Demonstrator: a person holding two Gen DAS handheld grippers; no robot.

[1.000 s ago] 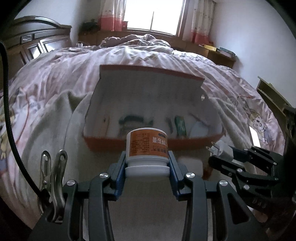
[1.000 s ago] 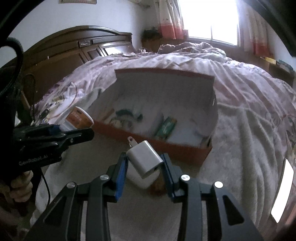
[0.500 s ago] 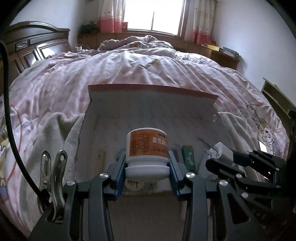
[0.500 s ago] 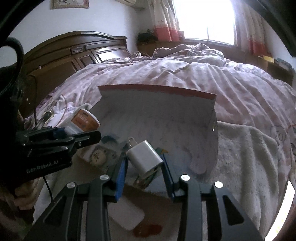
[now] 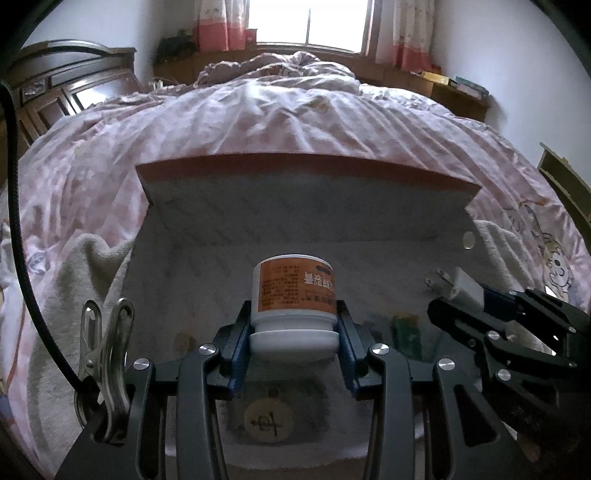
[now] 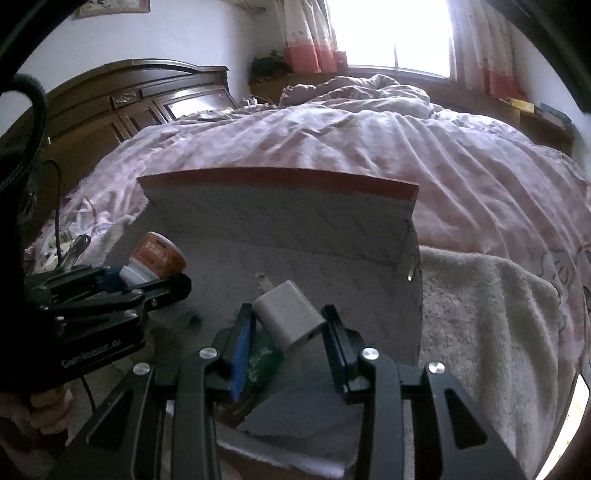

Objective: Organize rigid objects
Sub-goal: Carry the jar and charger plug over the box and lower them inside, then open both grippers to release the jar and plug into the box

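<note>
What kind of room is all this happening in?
Most likely a home bedroom: a big bed with a rumpled pink quilt, a dark wooden headboard, and a curtained window behind.

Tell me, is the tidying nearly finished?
Partly. A green packet and a round disc already lie in the open orange cardboard box. The left gripper grips an orange-labelled white jar, the right gripper a white plug adapter, both over the box. Neither is set down yet.
</note>
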